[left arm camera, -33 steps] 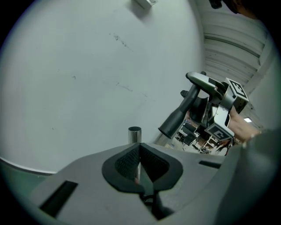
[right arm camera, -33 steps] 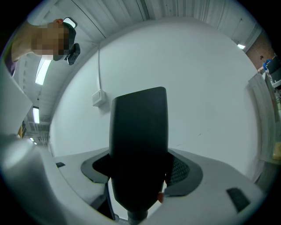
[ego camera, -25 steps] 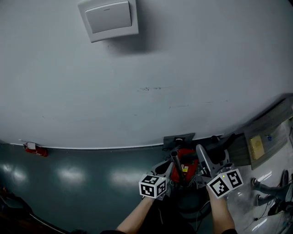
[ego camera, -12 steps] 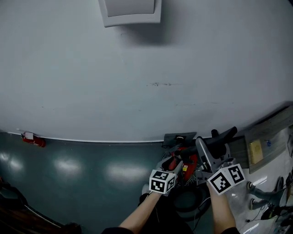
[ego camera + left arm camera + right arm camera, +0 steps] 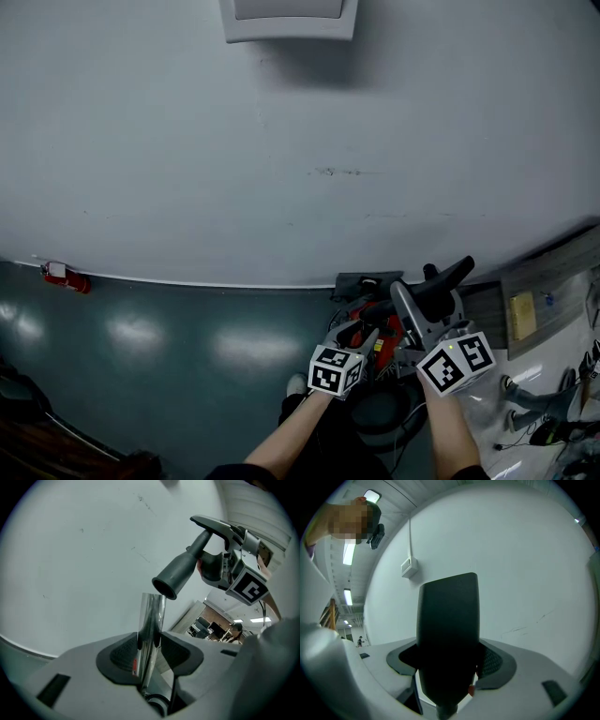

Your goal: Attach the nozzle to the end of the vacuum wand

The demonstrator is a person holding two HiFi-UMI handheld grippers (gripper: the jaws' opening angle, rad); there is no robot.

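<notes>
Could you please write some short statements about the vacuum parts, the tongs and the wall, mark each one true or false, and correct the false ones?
1. The right tongs grip the dark nozzle. True.
2. The shiny metal wand stands between the left tongs. True; these tongs have just been closing, and their pads sit against the wand.
3. The nozzle is already pushed onto the wand. False: its round mouth is at the wand's top end, slanted, not seated.
4. The wall is red brick. False: it is plain and pale.

Office-like workspace: strip ceiling lights (image 5: 348, 555), wheeled chair bases (image 5: 525, 397), glossy floor (image 5: 141, 361).
</notes>
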